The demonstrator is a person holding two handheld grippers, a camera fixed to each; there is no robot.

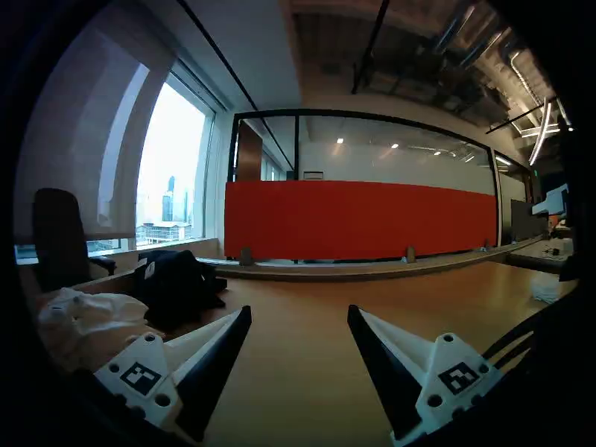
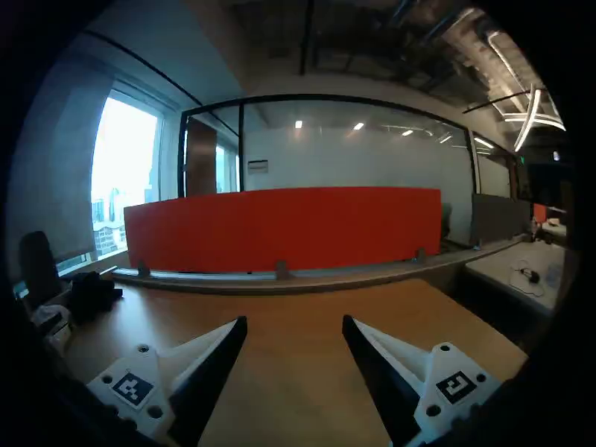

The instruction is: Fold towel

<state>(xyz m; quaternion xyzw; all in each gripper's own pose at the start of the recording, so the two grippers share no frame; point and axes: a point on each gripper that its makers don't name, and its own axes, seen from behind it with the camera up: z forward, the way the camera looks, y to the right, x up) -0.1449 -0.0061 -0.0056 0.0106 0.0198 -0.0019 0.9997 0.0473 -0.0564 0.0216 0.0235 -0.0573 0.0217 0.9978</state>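
Observation:
In the left gripper view my left gripper (image 1: 298,313) is open above a wooden table (image 1: 313,357), nothing between its fingers. A crumpled white cloth (image 1: 89,316) lies to the left on the table, beside its left finger (image 1: 212,350). In the right gripper view my right gripper (image 2: 294,322) is open too, over bare table wood (image 2: 298,350), holding nothing. White cloth shows small at the far left edge (image 2: 54,328).
A dark bag or garment (image 1: 175,287) sits behind the white cloth, also seen far left (image 2: 93,294). An orange divider panel (image 1: 357,220) runs along the table's far edge. A dark chair (image 1: 59,235) stands by the window. Another desk (image 2: 521,276) lies to the right.

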